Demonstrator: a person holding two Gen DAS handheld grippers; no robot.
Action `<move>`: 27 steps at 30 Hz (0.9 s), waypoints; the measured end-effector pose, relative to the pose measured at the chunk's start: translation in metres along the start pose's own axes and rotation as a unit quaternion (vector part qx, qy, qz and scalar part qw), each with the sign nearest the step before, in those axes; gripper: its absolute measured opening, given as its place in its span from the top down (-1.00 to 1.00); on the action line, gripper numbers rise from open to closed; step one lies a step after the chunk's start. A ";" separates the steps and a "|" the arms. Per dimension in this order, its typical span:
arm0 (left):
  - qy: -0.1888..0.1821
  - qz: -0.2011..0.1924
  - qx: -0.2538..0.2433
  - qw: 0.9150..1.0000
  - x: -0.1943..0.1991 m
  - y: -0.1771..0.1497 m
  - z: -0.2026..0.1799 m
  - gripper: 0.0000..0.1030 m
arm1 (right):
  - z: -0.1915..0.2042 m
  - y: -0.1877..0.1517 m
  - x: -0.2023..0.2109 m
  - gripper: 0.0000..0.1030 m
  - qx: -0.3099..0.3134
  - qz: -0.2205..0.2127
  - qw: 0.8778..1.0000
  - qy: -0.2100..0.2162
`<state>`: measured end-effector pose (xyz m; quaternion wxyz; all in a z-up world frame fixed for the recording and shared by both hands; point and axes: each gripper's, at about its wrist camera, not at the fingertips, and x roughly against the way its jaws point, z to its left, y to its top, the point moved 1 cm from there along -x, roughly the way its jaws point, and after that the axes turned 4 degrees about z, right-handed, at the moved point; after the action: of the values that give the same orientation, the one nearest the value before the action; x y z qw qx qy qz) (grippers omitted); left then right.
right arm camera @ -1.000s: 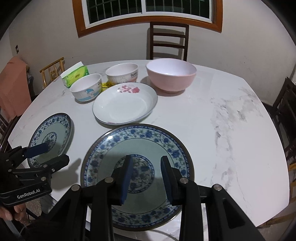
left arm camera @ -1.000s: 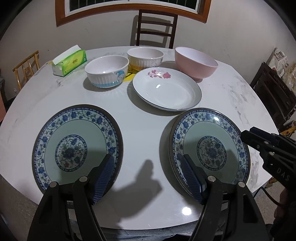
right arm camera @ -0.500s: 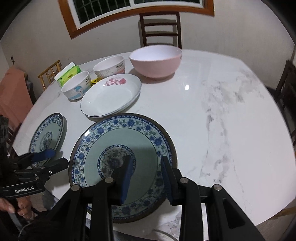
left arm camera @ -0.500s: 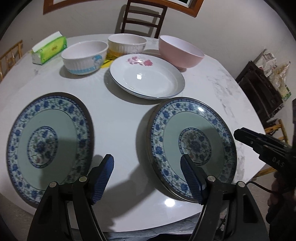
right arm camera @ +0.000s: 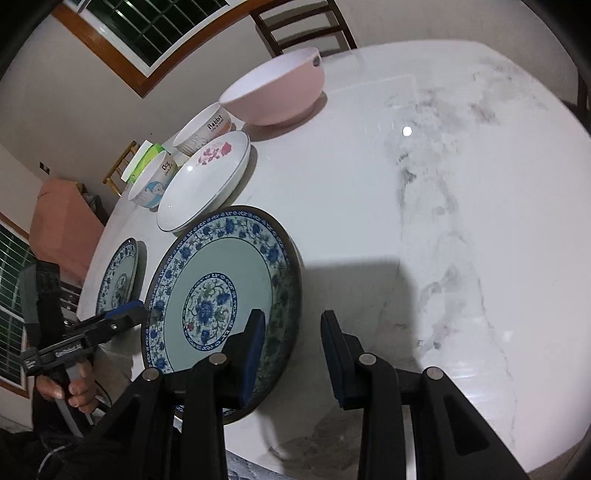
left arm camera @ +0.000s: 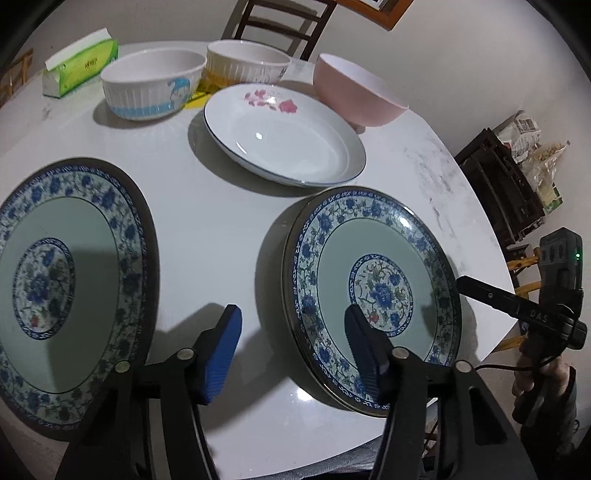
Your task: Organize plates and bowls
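Note:
Two blue-and-white patterned plates lie flat on the white marble table (left arm camera: 221,221). My left gripper (left arm camera: 293,350) straddles the left rim of the right-hand plate (left arm camera: 373,295): one pad is over the plate, the other over bare table. Its jaws are closing and do not press on the rim. My right gripper (right arm camera: 293,354) is open and straddles the opposite rim of that same plate (right arm camera: 221,291). The other patterned plate (left arm camera: 66,288) lies untouched to the left. Each gripper shows in the other's view: the right gripper (left arm camera: 469,286) and the left gripper (right arm camera: 125,312).
Further back stand a white plate with pink flowers (left arm camera: 284,144), a pink bowl (left arm camera: 358,96), a white bowl with a blue cartoon (left arm camera: 151,88), a cream ribbed bowl (left arm camera: 247,66) and a green tissue box (left arm camera: 79,70). A wooden chair (left arm camera: 280,22) is behind the table. A hand (right arm camera: 70,391) holds the left gripper.
Both grippers have come down closer to the right-hand plate. The left jaws have narrowed. The right gripper has shifted from over the plate's middle to its right rim and has rolled.

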<state>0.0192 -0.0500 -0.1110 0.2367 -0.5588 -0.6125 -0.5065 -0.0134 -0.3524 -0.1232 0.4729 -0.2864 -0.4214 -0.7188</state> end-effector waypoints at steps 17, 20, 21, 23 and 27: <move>-0.027 0.022 -0.016 0.999 -0.013 0.004 -0.005 0.48 | -0.010 0.003 -0.020 0.66 -0.007 0.011 0.998 0.067; -0.021 0.021 -0.018 0.999 -0.013 0.003 -0.006 0.53 | -0.009 0.003 -0.021 0.69 -0.008 0.010 0.998 0.064; -0.015 0.020 -0.019 0.999 -0.013 0.003 -0.005 0.60 | -0.010 0.003 -0.021 0.74 -0.010 0.008 0.998 0.061; -0.009 0.018 -0.021 1.000 -0.013 0.003 -0.004 0.66 | -0.009 0.003 -0.021 0.75 -0.009 0.007 0.998 0.057; 0.005 0.013 -0.026 1.000 -0.012 0.002 -0.007 0.66 | -0.006 0.001 -0.020 0.74 -0.013 0.004 0.999 0.046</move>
<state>0.0227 -0.0620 -0.1180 0.2323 -0.5702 -0.5904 -0.5219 -0.0051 -0.3491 -0.1416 0.4909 -0.2607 -0.3882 -0.7351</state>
